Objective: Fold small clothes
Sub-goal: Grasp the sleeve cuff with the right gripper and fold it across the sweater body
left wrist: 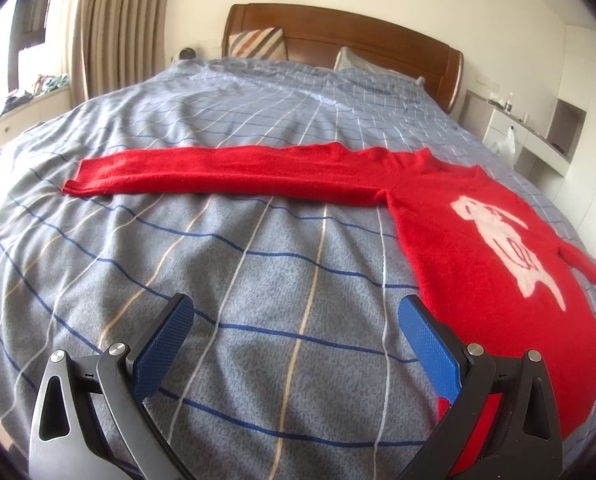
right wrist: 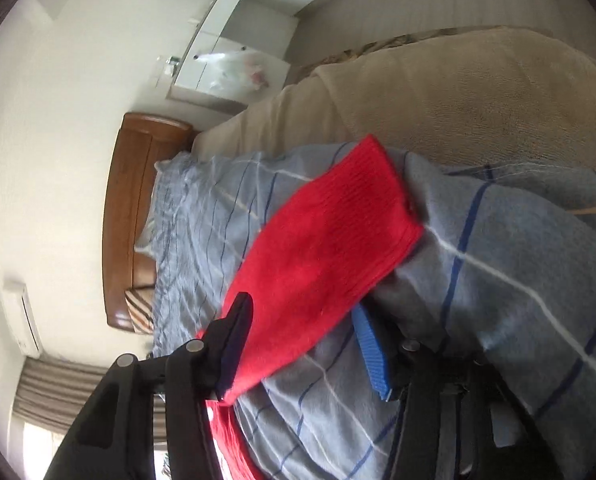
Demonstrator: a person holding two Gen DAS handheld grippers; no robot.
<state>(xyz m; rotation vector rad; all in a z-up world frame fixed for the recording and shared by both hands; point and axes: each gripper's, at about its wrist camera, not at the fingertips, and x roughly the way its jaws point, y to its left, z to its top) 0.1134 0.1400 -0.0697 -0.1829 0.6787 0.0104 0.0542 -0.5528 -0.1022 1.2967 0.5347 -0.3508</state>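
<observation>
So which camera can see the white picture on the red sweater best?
The left wrist view. The fuzzy red knitted sweater lies spread flat there, with its white picture facing up. The right wrist view shows only one red sleeve, blurred, between the right gripper's fingers, and no picture.

We see a red knitted sweater (left wrist: 469, 240) of fuzzy, matt wool-like cloth, with ribbing on the cuff (right wrist: 361, 200) and a white knitted motif (left wrist: 509, 240) of the same soft nap. The grey-blue checked bed cover (left wrist: 238, 272) is matt woven cloth, lightly creased. The left tongs (left wrist: 296, 344) have blue finger pads (left wrist: 429, 344) of finely dimpled, rubbery plastic, matt black plastic arms and brushed metal pivot pins (left wrist: 116, 348). The brown wooden headboard (left wrist: 337, 36) is smooth and glossy. At far right, a beige blanket (right wrist: 477, 92) looks coarse and matt.
</observation>
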